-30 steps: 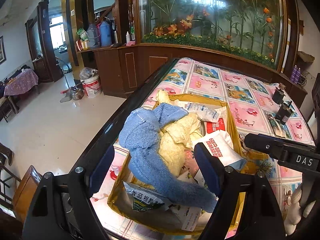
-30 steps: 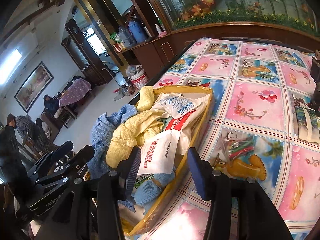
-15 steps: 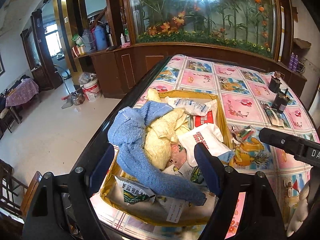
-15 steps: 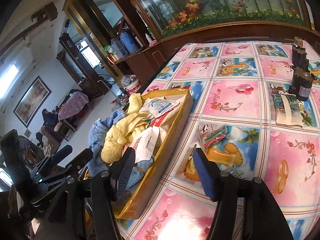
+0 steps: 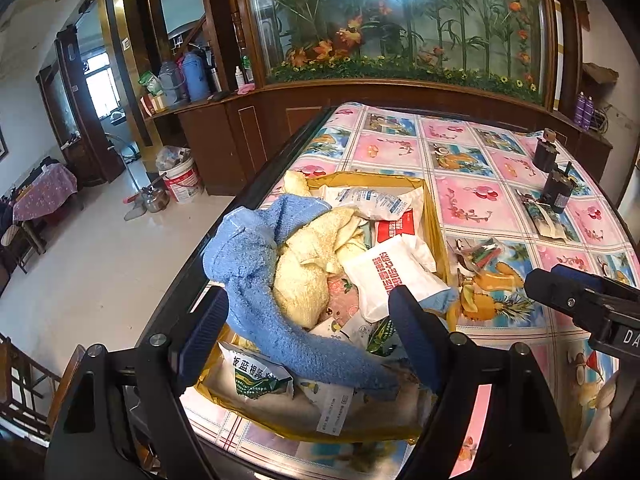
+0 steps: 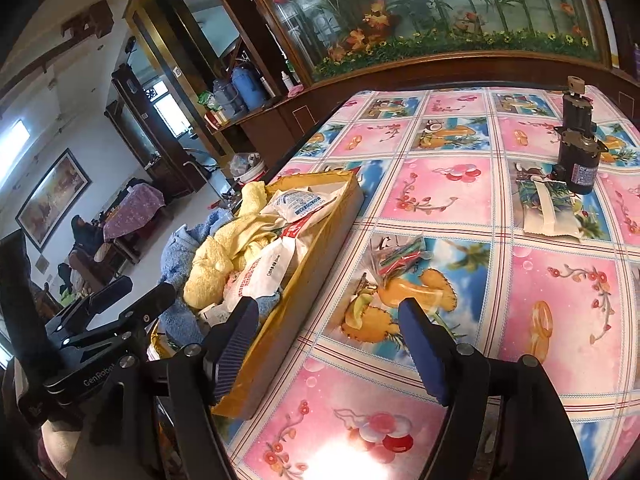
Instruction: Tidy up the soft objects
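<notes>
A shallow yellow cardboard box (image 5: pixel 434 216) (image 6: pixel 320 256) sits at the table's left edge, heaped with soft things. A blue towel (image 5: pixel 256 272) (image 6: pixel 180 256) drapes over its near left side, a yellow towel (image 5: pixel 308 256) (image 6: pixel 216 264) lies in the middle, and white packets (image 5: pixel 392 276) (image 6: pixel 272 268) lie on the right. My left gripper (image 5: pixel 308 320) hovers open above the box's near end, nothing between its fingers. My right gripper (image 6: pixel 326 332) is open over the box's right wall and the tablecloth, also holding nothing.
A flowered plastic tablecloth (image 6: pixel 460 184) covers the table. On it lie a small clear bag of coloured bits (image 6: pixel 400 256), a flat packet (image 6: pixel 548 208) and two dark cylinders (image 6: pixel 578 160). A wooden cabinet with an aquarium (image 5: pixel 400 20) stands behind. The floor drops off left.
Both grippers have drawn back and risen from the box, so it looks smaller. The right gripper has swung right toward the tablecloth. Both stay open; the box contents have not moved.
</notes>
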Tool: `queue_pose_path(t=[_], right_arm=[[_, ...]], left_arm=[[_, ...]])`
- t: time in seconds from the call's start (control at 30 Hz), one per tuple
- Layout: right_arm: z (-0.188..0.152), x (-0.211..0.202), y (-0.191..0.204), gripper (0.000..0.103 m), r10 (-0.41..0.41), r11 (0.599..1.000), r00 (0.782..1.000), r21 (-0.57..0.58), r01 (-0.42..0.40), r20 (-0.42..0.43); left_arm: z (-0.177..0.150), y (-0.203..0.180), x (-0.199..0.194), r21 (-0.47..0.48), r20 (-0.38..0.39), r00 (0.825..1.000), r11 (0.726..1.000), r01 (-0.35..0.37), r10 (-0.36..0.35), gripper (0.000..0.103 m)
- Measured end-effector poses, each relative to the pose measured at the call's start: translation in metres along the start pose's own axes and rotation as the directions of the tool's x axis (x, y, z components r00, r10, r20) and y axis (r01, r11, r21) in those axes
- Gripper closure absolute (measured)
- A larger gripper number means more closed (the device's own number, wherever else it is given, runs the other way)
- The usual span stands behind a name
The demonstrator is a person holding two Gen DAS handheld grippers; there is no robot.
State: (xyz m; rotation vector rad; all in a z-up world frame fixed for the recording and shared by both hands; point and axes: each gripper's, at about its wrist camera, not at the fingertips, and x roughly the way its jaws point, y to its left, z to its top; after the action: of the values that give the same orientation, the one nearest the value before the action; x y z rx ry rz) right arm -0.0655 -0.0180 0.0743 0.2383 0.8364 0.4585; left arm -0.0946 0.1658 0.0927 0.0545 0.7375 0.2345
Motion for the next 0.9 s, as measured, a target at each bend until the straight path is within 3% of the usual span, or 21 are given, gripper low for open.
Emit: queue_pose_path(t=[0.27,0.67,0.77,0.8,0.83,0.9], right_arm=[[-0.011,-0.005,-0.014,0.028,-0.026,1.000,1.000,0.015,0.026,0.000],[-0.031,-0.003,-0.001,0.027,-0.046,0.997,0.999,-0.069,0.046,0.004],[-0.034,-0.007,0.003,0.027,-0.049,0.994,0.999,-0.094,0.050,0.014],[-0.035,-0.008,0.005,0.026,-0.052,0.993,0.998,-0.106,0.054,0.021],[-0.036,-0.010,0.006,0.026,-0.055,0.992,0.998,-0.116,0.058,0.028],[-0.037,-0.011,0.011,0.024,-0.056,0.989,0.998,-0.133,0.061,0.038]], left_arm=[[-0.001,-0.006,0.000,0.000,0.002,1.000,1.000,0.000,0.000,0.020],[0.000,-0.005,-0.027,-0.069,0.149,0.986,0.995,-0.070,0.080,0.020],[-0.003,0.000,-0.053,-0.139,0.276,0.948,0.983,-0.123,0.158,0.019],[-0.006,0.001,-0.067,-0.167,0.337,0.924,0.977,-0.132,0.182,0.016],[-0.010,0.001,-0.078,-0.187,0.392,0.900,0.974,-0.128,0.193,0.005],[-0.020,0.002,-0.096,-0.205,0.513,0.842,0.976,-0.067,0.166,0.000]])
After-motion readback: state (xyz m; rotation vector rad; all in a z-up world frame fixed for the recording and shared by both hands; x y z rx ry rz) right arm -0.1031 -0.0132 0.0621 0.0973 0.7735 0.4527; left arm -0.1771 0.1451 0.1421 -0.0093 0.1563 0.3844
